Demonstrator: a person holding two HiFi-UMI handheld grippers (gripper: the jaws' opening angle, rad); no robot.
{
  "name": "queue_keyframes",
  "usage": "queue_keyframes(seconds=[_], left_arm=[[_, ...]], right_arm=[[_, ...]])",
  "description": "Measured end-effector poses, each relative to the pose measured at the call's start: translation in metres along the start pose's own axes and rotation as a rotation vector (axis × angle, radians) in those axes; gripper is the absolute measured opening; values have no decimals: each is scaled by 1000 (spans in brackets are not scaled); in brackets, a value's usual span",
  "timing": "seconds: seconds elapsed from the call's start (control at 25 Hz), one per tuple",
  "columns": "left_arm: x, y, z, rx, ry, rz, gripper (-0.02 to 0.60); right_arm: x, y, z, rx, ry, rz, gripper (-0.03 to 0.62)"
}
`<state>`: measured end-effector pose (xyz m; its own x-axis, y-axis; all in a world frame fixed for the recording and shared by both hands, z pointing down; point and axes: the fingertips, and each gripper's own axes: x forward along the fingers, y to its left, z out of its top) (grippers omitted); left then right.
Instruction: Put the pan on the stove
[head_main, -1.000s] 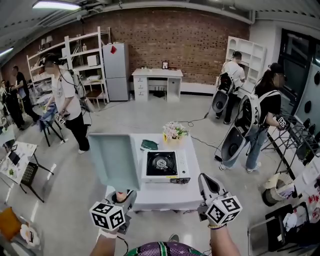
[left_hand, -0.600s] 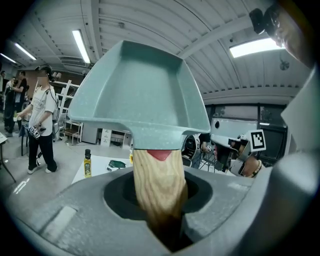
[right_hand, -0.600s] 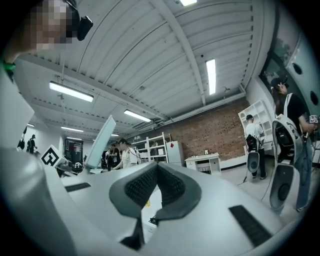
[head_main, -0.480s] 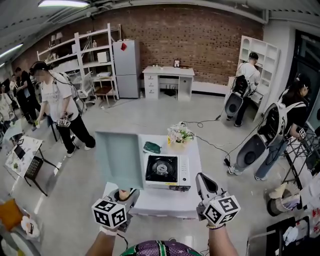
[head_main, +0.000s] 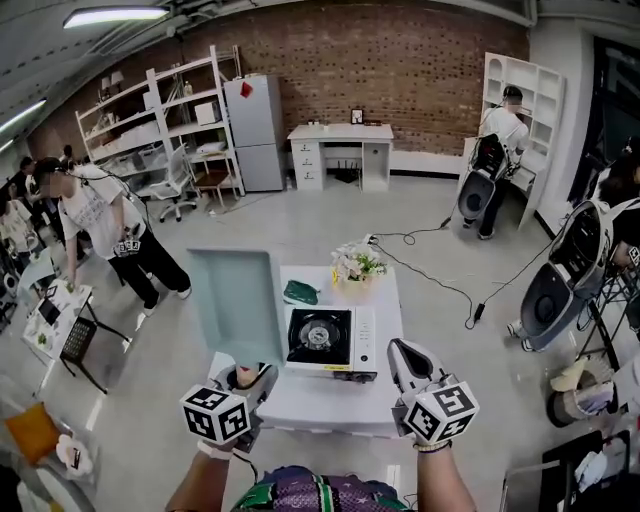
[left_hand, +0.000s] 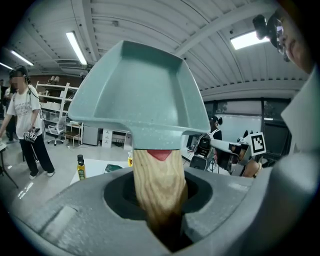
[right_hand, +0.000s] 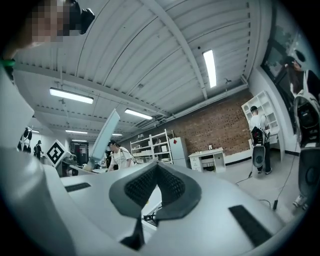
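left gripper (head_main: 243, 383): jaws clamped on the wooden handle (left_hand: 158, 186) | pan (head_main: 234, 304): held aloft, long axis running away from the person, left of the stove (head_main: 322, 338) on the worktop (head_main: 330, 402) | burner bare | right gripper (right_hand: 156, 172): jaws together, empty

The pale teal square pan (head_main: 235, 305) hides the left part of the white counter (head_main: 320, 405). The end of its wooden handle (left_hand: 159, 190) is buried between the fingers (left_hand: 75, 220) of the left gripper (head_main: 245, 382). A dark green item (head_main: 299, 292) at eleven o'clock of the white gas stove (head_main: 330, 338) is too small to identify.
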<state>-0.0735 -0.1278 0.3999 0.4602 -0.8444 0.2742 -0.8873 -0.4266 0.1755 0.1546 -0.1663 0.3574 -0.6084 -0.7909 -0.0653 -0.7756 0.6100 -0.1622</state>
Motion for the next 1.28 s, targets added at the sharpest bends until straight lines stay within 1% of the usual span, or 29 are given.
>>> queue_keyframes(seconds=[0.2, 0.32, 0.64, 0.84, 1.04, 1.28], left_arm=[[14, 2, 3, 19, 19, 2, 123], [21, 11, 3, 24, 30, -16, 123], [56, 50, 4, 76, 85, -84, 123], [81, 71, 0, 62, 111, -139, 123], [99, 94, -7, 58, 158, -174, 123], [120, 121, -17, 91, 225, -202, 123]], right_arm=[[7, -12, -7, 36, 11, -4, 0], [16, -17, -16, 74, 20, -23, 0], [49, -17, -16, 39, 54, -71, 0], [71, -15, -24, 19, 80, -94, 0], [90, -11, -30, 14, 97, -113, 0], [104, -13, -39, 26, 104, -152, 0]])
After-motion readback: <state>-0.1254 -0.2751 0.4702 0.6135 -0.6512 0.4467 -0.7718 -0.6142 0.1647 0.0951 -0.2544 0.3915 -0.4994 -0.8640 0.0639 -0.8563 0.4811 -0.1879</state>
